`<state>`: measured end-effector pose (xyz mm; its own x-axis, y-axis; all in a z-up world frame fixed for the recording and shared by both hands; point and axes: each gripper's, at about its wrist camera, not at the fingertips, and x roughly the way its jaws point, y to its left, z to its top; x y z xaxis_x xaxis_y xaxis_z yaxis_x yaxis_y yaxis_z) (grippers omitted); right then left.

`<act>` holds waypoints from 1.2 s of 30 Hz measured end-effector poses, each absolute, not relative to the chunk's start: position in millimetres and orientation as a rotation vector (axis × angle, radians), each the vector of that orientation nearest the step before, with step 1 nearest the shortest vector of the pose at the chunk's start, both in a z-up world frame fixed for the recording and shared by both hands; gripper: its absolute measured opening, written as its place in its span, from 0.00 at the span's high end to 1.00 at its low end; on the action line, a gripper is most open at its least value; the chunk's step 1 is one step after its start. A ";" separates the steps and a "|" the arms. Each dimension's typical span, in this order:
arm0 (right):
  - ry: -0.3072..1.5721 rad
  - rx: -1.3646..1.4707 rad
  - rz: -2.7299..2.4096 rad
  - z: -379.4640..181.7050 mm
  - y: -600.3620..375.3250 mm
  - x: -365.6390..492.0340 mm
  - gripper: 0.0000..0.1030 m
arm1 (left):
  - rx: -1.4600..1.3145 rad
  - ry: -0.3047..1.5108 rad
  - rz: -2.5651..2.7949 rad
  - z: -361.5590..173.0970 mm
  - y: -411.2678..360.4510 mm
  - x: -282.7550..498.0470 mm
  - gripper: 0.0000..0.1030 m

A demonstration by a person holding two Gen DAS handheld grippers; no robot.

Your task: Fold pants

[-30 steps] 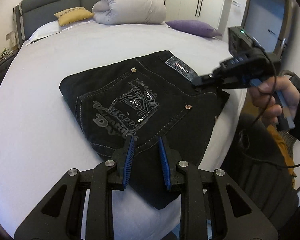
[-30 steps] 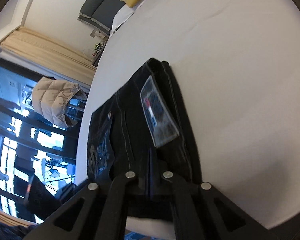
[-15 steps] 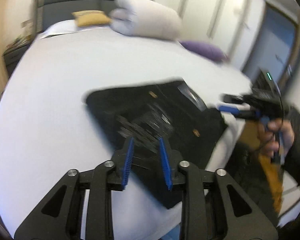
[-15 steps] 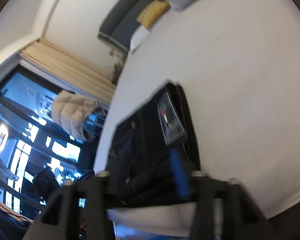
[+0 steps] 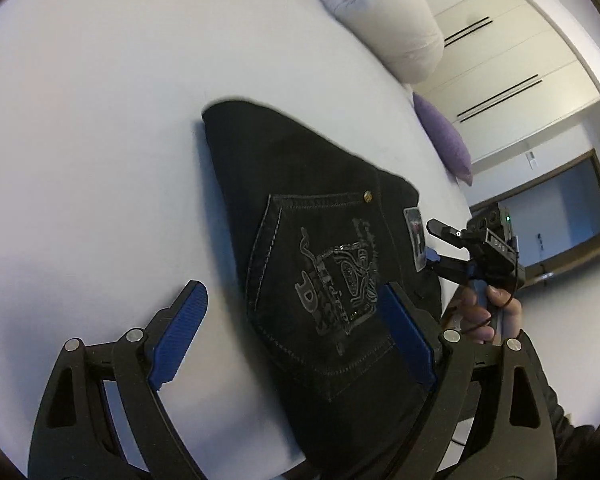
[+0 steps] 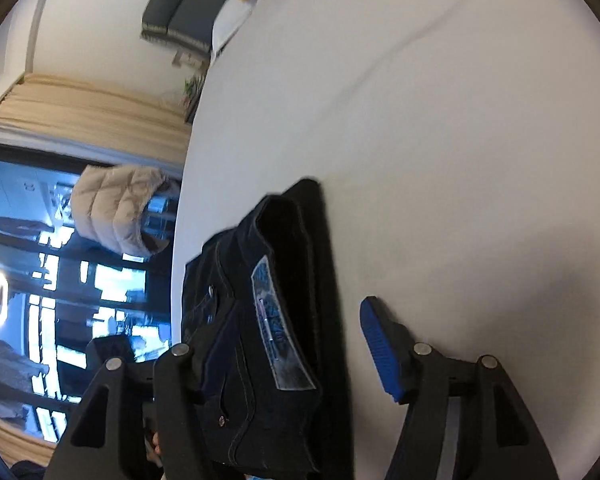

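The folded black pants (image 5: 324, 264) lie on the white bed (image 5: 100, 140), near its edge, back pocket with its embroidered crest facing up and the waist label (image 5: 416, 240) at about 3 o'clock in the left wrist view. The left gripper (image 5: 296, 320) has its jaws released and spread wide; one blue pad (image 5: 180, 332) hangs over bare sheet at 8 o'clock and the other sits over the pocket at 4 o'clock, gripping nothing. The right gripper (image 5: 440, 248) shows at 3 o'clock by the waistband, held in a hand (image 5: 488, 312), its jaws also parted. In the right wrist view the pants (image 6: 268, 340) fill the gap between its spread fingers, label (image 6: 276, 332) up; whether a pad touches the cloth cannot be told. A rolled duvet (image 5: 384, 20) and a purple pillow (image 5: 444, 136) rest at 1 o'clock.
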<state>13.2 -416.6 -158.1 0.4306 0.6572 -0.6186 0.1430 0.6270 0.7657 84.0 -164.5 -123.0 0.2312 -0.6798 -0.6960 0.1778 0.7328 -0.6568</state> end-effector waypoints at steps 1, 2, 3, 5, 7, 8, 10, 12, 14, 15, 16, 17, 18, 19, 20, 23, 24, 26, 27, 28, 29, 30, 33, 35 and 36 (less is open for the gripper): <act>1.119 0.857 0.391 -158.9 -412.8 15.7 0.38 | -0.514 1.230 -0.629 -129.3 -168.0 88.0 0.15; 1.131 0.848 0.398 -159.5 -409.8 16.2 0.38 | -0.516 1.238 -0.637 -130.5 -169.4 89.7 0.15; 1.144 0.846 0.405 -160.5 -406.9 18.7 0.38 | -0.513 1.241 -0.645 -131.0 -170.0 90.3 0.16; 1.154 0.857 0.414 -163.3 -403.7 20.9 0.39 | -0.512 1.252 -0.662 -132.1 -174.9 93.3 0.18; 1.180 0.822 0.391 -164.4 -394.3 26.0 0.47 | -0.525 1.278 -0.675 -134.7 -177.9 95.7 0.38; 1.186 0.808 0.381 -163.9 -393.1 26.5 0.51 | -0.521 1.290 -0.661 -134.1 -175.1 94.9 0.50; 1.197 0.776 0.355 -162.4 -388.6 26.2 0.63 | -0.520 1.298 -0.654 -136.1 -176.3 97.3 0.59; 1.189 0.751 0.335 -158.5 -384.7 23.0 0.70 | -0.512 1.298 -0.656 -134.2 -174.7 96.7 0.67; 1.167 0.715 0.306 -149.9 -377.0 18.5 0.73 | -0.498 1.283 -0.666 -130.9 -175.8 95.5 0.74; 1.151 0.701 0.291 -144.4 -372.5 15.2 0.75 | -0.484 1.277 -0.667 -128.5 -177.0 95.1 0.76; 1.141 0.692 0.284 -140.9 -370.3 13.5 0.76 | -0.471 1.272 -0.667 -125.8 -178.7 95.9 0.78; 1.127 0.679 0.274 -135.2 -366.8 11.5 0.76 | -0.465 1.268 -0.666 -123.5 -178.9 95.6 0.79; 1.115 0.666 0.266 -129.0 -362.7 8.9 0.77 | -0.463 1.267 -0.665 -122.3 -178.2 95.8 0.80; 1.102 0.650 0.261 -122.0 -358.7 7.0 0.78 | -0.462 1.267 -0.668 -119.7 -177.2 96.2 0.80; 1.093 0.636 0.259 -116.3 -355.6 5.2 0.78 | -0.464 1.262 -0.674 -116.0 -174.1 96.8 0.81; 1.065 0.604 0.269 -95.8 -344.9 9.3 0.80 | -0.433 1.219 -0.674 -96.7 -160.9 101.4 0.81; 1.054 0.598 0.281 -88.9 -341.3 13.8 0.81 | -0.423 1.201 -0.669 -90.0 -155.1 104.4 0.81; 1.037 0.596 0.311 -78.5 -331.3 28.7 0.83 | -0.407 1.158 -0.652 -73.1 -139.0 116.9 0.81; 1.027 0.589 0.323 -73.3 -324.7 38.1 0.83 | -0.402 1.144 -0.646 -67.5 -133.1 122.1 0.81; 1.018 0.580 0.336 -67.8 -316.7 50.8 0.83 | -0.389 1.127 -0.636 -60.7 -126.1 129.5 0.81; 1.009 0.574 0.345 -63.5 -308.8 62.0 0.83 | -0.371 1.110 -0.624 -53.7 -118.9 137.9 0.81; 1.004 0.572 0.354 -59.9 -302.3 73.4 0.83 | -0.350 1.095 -0.612 -46.6 -111.9 147.0 0.81; 0.992 0.571 0.377 -53.0 -281.6 113.4 0.83 | -0.301 1.064 -0.577 -33.2 -93.7 173.3 0.81; 0.993 0.572 0.390 -53.5 -267.8 140.7 0.83 | -0.291 1.057 -0.544 -31.7 -79.7 195.4 0.81; 0.997 0.572 0.391 -54.9 -261.5 153.2 0.83 | -0.289 1.055 -0.530 -32.1 -73.5 206.1 0.81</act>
<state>153.2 -261.5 -54.9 0.4935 0.5537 -0.6707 -0.0496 0.7879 0.6139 206.1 -73.5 -32.1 0.3850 -0.5432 -0.7461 0.2739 0.8393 -0.4697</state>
